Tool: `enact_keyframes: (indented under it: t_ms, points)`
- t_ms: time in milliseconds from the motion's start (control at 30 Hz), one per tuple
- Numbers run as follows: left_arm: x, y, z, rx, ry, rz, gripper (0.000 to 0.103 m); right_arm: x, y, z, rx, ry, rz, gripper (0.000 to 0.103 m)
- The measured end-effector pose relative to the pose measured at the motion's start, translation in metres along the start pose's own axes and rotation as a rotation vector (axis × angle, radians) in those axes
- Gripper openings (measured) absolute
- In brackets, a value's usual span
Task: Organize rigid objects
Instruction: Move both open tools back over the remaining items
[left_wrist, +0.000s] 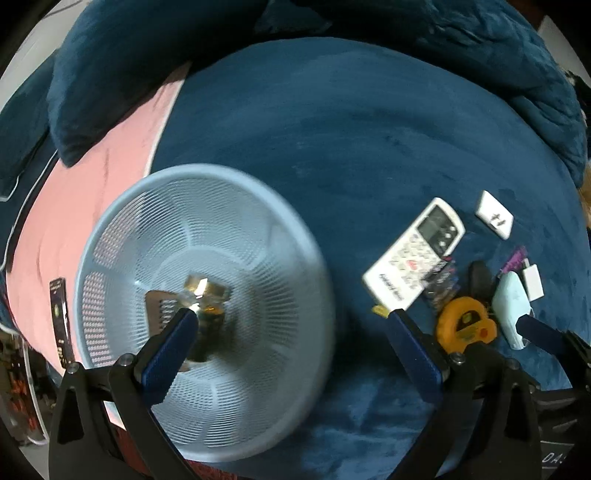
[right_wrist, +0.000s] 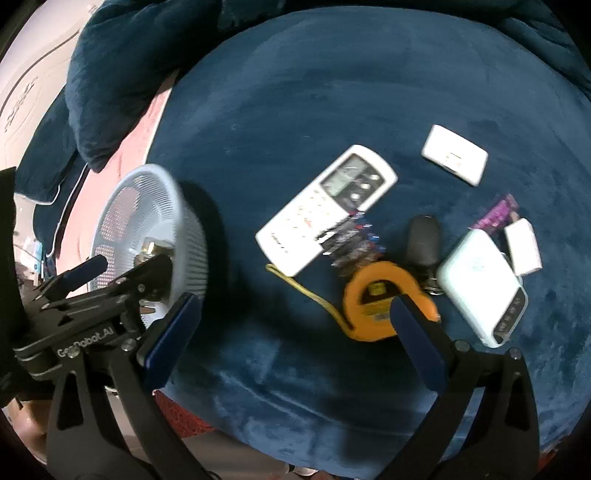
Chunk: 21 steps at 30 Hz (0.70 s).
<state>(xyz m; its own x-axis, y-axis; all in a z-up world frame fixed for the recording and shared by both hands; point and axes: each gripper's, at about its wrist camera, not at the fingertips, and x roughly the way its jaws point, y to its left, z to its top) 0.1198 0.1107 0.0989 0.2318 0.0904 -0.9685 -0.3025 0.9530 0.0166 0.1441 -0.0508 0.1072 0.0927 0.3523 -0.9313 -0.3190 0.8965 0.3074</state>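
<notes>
Take the orange tape measure (right_wrist: 384, 299) as your landmark. It lies on the blue blanket (right_wrist: 332, 92) directly ahead of your right gripper (right_wrist: 291, 325), whose jaws stand wide with nothing between them. I judge it dense for its size, hard-shelled and somewhat slick, so close across the flat faces of the case, not on the loose yellow tape tail (right_wrist: 295, 284) trailing from it toward the basket.

Just beyond the tape measure lies the white remote (right_wrist: 325, 206), light and stiff; grip it across its narrow width near the middle. Beside the tape measure, on the side away from the basket, sits the pale power bank (right_wrist: 484, 284), smooth and probably heavy, with a black key fob (right_wrist: 423, 240) between the two.

The light blue mesh basket (left_wrist: 199, 306) stands well apart from the tape measure, on the left. Your left gripper (left_wrist: 291, 314) hangs over it, jaws spread wide and empty.

Motion blur hides much. The dark striped thing (right_wrist: 351, 236) touching the remote is too smeared to identify. In the basket, a glassy, gold-capped object (left_wrist: 207, 295) and a metal piece (left_wrist: 159, 306) show, partly behind a fingertip, and you cannot tell exactly what they are. A small white block (right_wrist: 522, 245) and a purple item (right_wrist: 498, 212) past the power bank are partly covered.
</notes>
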Motion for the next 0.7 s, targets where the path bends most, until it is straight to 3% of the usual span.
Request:
enact_keyframes:
  t_ms: [500, 700]
  points:
    - [0.017, -0.091, 0.020, 0.147, 0.023, -0.052, 0.102, -0.018, -0.083, 0.019, 0.093, -0.002, -0.044, 0.103]
    - [0.038, -0.106, 0.024, 0.132, 0.084, -0.098, 0.102, -0.016, -0.124, 0.024, 0.152, 0.021, -0.045, 0.103]
